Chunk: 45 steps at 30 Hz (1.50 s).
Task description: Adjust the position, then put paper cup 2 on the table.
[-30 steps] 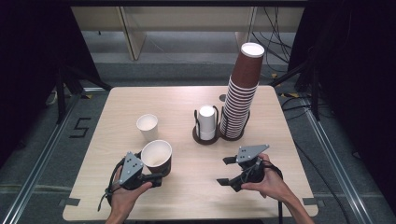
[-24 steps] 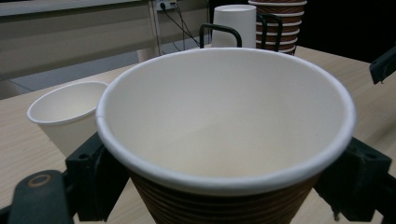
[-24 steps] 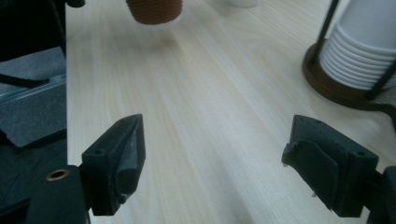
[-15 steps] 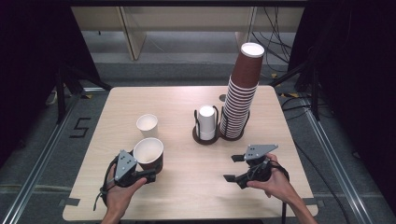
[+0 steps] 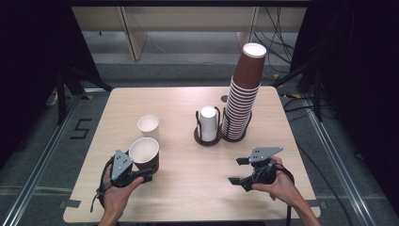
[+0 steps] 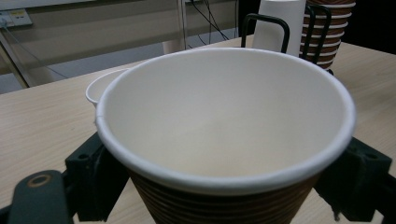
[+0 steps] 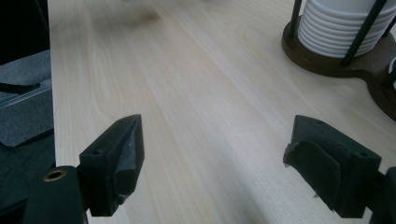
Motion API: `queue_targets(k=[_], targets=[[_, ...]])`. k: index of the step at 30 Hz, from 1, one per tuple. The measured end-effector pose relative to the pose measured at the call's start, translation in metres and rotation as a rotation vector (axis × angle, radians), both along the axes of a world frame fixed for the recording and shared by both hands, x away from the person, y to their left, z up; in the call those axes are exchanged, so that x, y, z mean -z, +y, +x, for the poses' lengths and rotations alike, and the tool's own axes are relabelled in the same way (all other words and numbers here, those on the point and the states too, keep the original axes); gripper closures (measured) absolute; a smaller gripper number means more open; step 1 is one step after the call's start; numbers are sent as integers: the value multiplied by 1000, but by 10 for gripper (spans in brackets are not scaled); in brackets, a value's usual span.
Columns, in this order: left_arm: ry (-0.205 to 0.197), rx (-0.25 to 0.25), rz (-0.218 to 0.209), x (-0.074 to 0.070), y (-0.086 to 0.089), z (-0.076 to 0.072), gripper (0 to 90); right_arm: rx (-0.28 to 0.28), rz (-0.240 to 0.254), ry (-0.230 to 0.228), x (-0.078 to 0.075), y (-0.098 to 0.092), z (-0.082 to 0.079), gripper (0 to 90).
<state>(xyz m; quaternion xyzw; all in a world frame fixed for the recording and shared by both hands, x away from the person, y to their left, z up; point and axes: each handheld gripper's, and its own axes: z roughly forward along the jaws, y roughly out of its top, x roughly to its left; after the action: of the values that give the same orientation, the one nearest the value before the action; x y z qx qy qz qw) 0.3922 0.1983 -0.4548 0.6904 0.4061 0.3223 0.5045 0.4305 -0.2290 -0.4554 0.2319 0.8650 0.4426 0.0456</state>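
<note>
On the table's [image 5: 188,197] near left, your left gripper [image 5: 141,175] clamps the brown paper cup [image 5: 144,154], upright just near of the small white cup [image 5: 148,127]. Your right gripper [image 5: 237,171], near right, has jaws wide with nothing between them, having just eased further apart, well short of the cup holder [image 5: 208,123] and tall stack [image 5: 242,101].

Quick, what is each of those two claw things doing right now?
Left gripper: closed on the brown paper cup, which sits upright on the table.
Right gripper: open, nothing between its jaws.
</note>
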Motion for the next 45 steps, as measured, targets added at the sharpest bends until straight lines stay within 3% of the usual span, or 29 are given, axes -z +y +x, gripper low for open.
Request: queue_targets(k=[5, 15, 25, 32, 41, 42, 43, 45], targets=[[-7, -9, -8, 0, 3, 1, 135, 14, 0, 13, 1, -3, 0, 192], [4, -40, 0, 0, 10, 2, 136, 7, 0, -4, 2, -7, 1, 192], [13, -117, 6, 1, 23, 7, 136, 22, 3, 9, 1, -10, 0, 192], [-2, -174, -16, 1, 36, 12, 136, 26, 2, 6, 0, -13, 0, 192], [10, -233, 4, 0, 48, 21, 135, 30, 7, 14, 0, -14, 1, 192], [13, -240, 1, 1, 49, 22, 135, 25, 2, -1, 0, -15, 2, 192], [14, -240, 1, 1, 51, 23, 136, 47, 8, 33, -1, -15, 0, 192], [14, -252, 6, 2, 52, 25, 135, 42, 11, 20, -1, -15, 1, 192]])
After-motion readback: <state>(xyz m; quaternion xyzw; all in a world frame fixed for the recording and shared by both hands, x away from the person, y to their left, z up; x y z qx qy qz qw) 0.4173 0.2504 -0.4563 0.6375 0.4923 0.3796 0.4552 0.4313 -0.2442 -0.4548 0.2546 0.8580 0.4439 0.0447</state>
